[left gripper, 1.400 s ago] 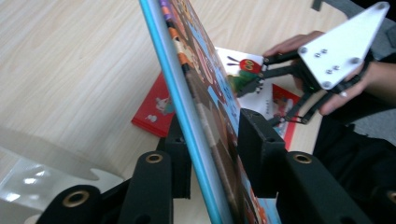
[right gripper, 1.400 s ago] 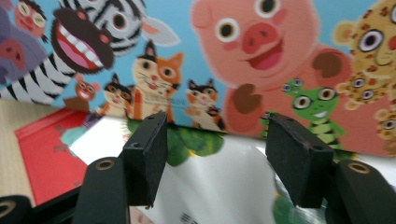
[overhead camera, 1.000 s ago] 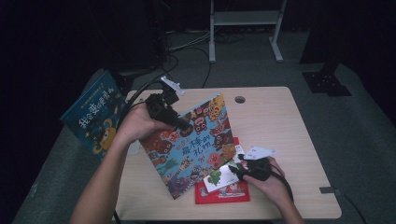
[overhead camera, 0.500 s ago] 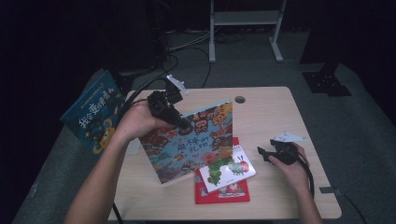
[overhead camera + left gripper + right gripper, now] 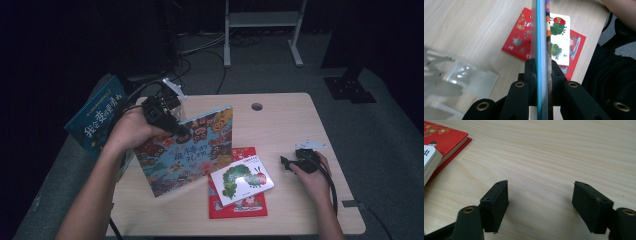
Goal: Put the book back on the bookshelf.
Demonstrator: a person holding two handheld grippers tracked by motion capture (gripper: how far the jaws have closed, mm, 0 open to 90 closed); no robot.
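Left of the red book (image 5: 239,202), the left gripper (image 5: 176,131) has its fingers clamped on the owl book's (image 5: 187,150) top edge, standing it on the surface (image 5: 280,125). Right of the red book, the right gripper (image 5: 286,162) rests empty, fingers spread wide. Likely mid-lift; next it needs carrying clear.

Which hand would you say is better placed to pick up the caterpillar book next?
The right. The right gripper is open and empty on the table just beside the caterpillar book, while the left gripper is clamped on the tilted owl book.
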